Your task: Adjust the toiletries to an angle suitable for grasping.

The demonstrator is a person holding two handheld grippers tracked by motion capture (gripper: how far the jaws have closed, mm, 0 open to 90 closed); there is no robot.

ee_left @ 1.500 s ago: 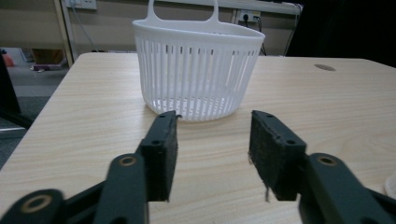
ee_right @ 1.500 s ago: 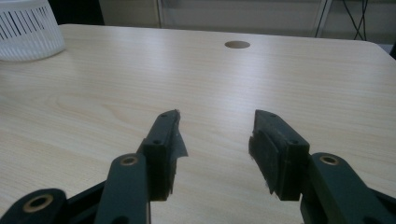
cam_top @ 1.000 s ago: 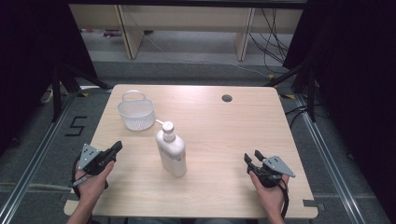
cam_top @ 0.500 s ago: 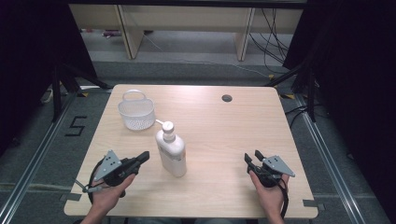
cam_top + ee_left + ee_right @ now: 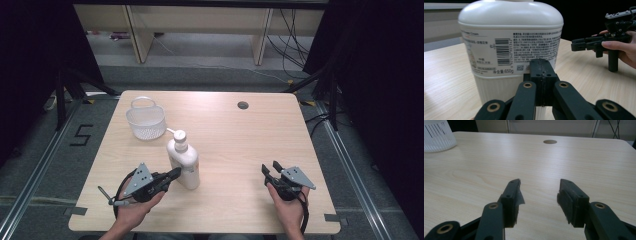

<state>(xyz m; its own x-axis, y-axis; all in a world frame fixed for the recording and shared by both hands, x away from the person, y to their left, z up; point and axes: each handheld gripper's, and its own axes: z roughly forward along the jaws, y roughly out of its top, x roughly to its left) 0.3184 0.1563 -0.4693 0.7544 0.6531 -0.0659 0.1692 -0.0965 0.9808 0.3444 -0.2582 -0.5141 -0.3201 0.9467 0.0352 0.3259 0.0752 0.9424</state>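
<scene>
- Now left gripper [image 5: 172, 175] fingers pressed together, empty, tips at bottle [image 5: 183, 161].
- Right gripper [image 5: 270, 170] fingers apart, empty, over surface [image 5: 240, 145].

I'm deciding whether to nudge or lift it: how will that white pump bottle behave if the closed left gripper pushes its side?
The pump bottle stands tall on a narrow base, so a high push probably tips it. Its smooth plastic may slide on the table. The left gripper sits low beside it, jaws together, which likely favours sliding.
</scene>
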